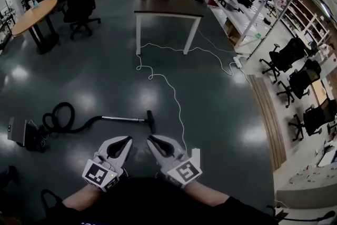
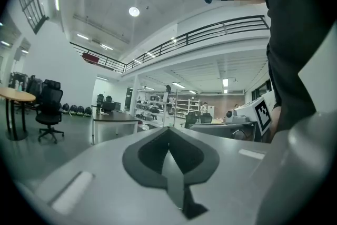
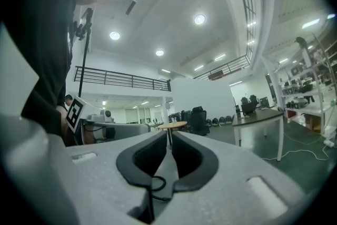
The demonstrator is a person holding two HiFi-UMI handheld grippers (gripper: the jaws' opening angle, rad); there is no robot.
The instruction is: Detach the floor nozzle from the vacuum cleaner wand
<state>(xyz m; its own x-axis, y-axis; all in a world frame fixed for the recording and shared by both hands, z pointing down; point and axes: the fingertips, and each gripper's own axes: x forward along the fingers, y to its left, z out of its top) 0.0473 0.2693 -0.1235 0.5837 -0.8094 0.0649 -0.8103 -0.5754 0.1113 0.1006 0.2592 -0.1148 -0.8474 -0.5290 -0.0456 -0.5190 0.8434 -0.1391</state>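
On floor (image 1: 105,76) at L: vac body (image 1: 20,133), hose (image 1: 59,117) looping R into wand (image 1: 124,119); nozzle (image 1: 151,121) on wand's R end. L gripper (image 1: 128,139) & R gripper (image 1: 149,139) side by side nearer, not touching nozzle.

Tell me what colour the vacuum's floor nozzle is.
The floor nozzle is black, seen best in the head view.

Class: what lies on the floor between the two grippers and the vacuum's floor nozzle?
Head view: only bare floor separates the left gripper and right gripper from the floor nozzle; a white cable passes to the right.
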